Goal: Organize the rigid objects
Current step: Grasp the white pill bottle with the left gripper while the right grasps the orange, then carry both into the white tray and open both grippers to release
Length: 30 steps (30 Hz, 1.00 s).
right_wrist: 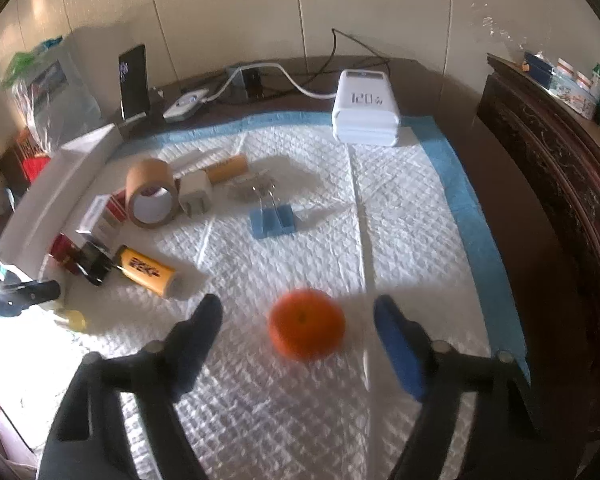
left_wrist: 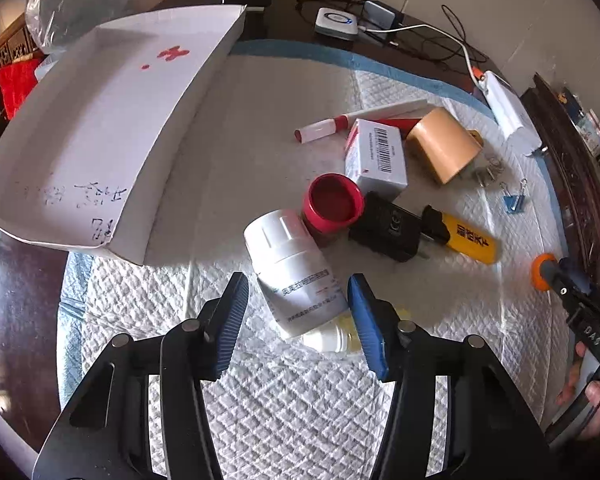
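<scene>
Between the left gripper point(left_wrist: 298, 300) jaws, which stand apart without touching it, lies the white bottle point(left_wrist: 294, 270) on its side; the orange ball point(right_wrist: 307, 330) sits between the right gripper point(right_wrist: 298, 322) jaws, also apart. Advise closing squarely across each body's widest part to prevent rolling on the padded desk point(right_wrist: 380, 216)

Your right view is blurred: the orange point(right_wrist: 307, 329) has soft edges, and the label on the yellow tube point(right_wrist: 147, 271) cannot be read. At its left edge, glare washes out the counter. In the left view, the white bottle point(left_wrist: 296, 270) covers most of a small yellowish bottle point(left_wrist: 332, 338). The handwriting inside the box point(left_wrist: 100, 136) is too smeared to read.
</scene>
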### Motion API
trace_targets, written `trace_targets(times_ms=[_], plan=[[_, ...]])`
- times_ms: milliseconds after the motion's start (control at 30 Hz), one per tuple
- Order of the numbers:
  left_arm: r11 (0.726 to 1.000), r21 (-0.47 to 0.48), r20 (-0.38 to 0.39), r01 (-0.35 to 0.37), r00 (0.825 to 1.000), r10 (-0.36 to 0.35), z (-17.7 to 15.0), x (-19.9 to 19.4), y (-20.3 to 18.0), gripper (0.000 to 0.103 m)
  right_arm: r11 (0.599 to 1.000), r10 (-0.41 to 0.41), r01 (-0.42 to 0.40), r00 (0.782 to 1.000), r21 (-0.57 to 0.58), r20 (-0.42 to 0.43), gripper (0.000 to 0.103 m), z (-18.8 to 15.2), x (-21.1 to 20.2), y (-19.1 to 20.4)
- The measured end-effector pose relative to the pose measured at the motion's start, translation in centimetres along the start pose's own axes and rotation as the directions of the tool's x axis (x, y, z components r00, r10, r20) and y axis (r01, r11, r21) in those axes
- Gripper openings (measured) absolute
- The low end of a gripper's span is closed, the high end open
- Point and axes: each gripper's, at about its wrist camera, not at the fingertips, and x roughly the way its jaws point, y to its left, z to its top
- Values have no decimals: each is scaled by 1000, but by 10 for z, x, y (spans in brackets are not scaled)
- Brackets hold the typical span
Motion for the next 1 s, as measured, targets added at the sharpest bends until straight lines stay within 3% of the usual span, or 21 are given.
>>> trace_targets(times_ms=[100,200,233,267,500,700,900,1000], plan=[[1000,-27,-8,4,1000,-4,3,8,3,52,999,-35,35,999,-5,-34,68,-2,10,0],[1000,-19,2,-6,1000,6,4,9,2,42,998,-58,57,997,-24,-41,55,-6,13,2],[1000,-20,12,-8,1000,8,4,7,3,40,998,-58,57,997,-30,-42,43,-6,12,3],[1000,-26,14,2,1000,-2,3,7,5,39,998,-61,60,997,-33,-39,42,-6,11,2],[999,-24,83,21,996,-19,-6,-6,16,39,999,-21,22,999,31,-33,41,-7,3,-11],[1000,-9,185,2,983,-1,-4,-43,17,39,1000,27,-27,997,1,68,41,7,-33,-1],[1000,-3,302,-28,953,28,-2,-89,21,39,990,130,-118,975,-75,180,41,29,-77,31],[999,-25,315,-46,948,51,0,-103,34,39,976,206,-187,957,-112,202,41,39,-94,54]])
